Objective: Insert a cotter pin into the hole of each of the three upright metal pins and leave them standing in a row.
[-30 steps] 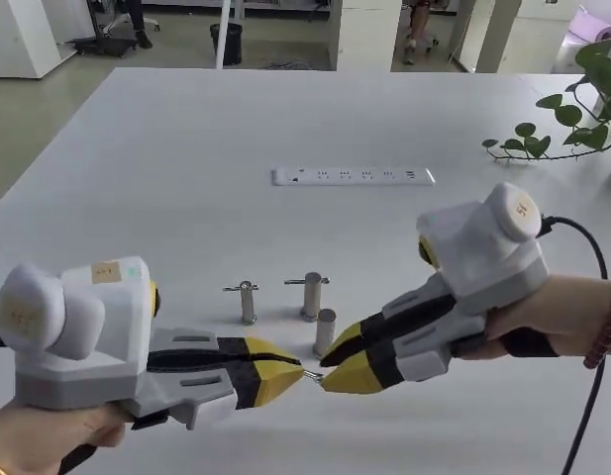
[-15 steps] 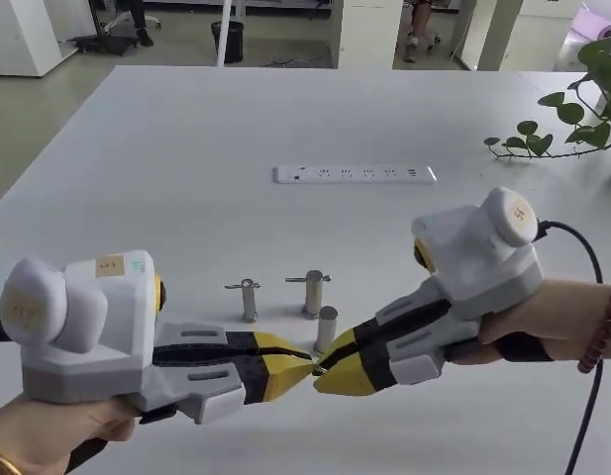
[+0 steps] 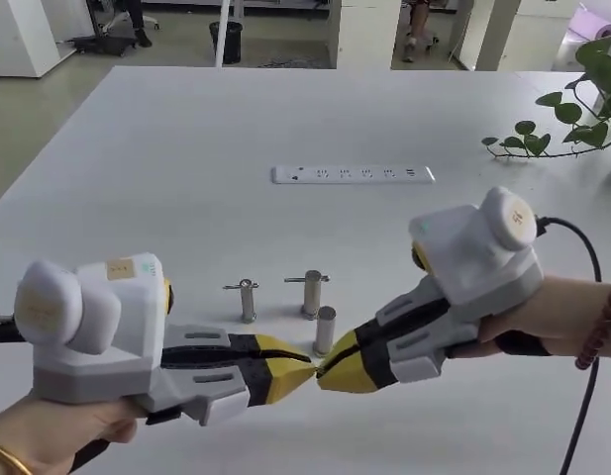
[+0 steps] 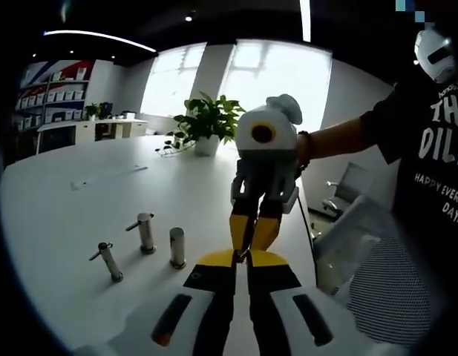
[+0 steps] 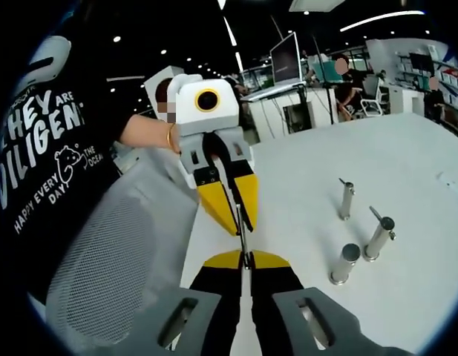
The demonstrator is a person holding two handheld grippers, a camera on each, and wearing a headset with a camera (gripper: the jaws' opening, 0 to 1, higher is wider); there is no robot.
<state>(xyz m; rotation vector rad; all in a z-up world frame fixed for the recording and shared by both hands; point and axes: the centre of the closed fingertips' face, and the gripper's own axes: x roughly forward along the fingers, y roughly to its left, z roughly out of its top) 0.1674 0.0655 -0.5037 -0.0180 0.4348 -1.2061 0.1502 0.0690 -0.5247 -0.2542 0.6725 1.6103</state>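
1. Nearest the person, the left gripper (image 3: 307, 371) and the right gripper (image 3: 327, 372) meet tip to tip just above the tabletop (image 3: 186, 178); both sets of jaws are pinched nearly closed on one thin cotter pin (image 5: 242, 233), which spans from one pair of tips to the other; which pair bears the real hold I cannot tell.
2. Just beyond those tips stands the bare metal pin (image 3: 326, 330), upright, with no cotter pin in it; its hole is too small to make out.
3. The move turns on this, I judge: the cotter pin lies roughly level, crosswise to the bare pin's upright axis; the right gripper's tips look slightly nearer.
4. Behind stand the middle metal pin (image 3: 312, 294) and the left metal pin (image 3: 248, 300), each already carrying a cotter pin.
5. Farthest lies a power strip (image 3: 353, 175).
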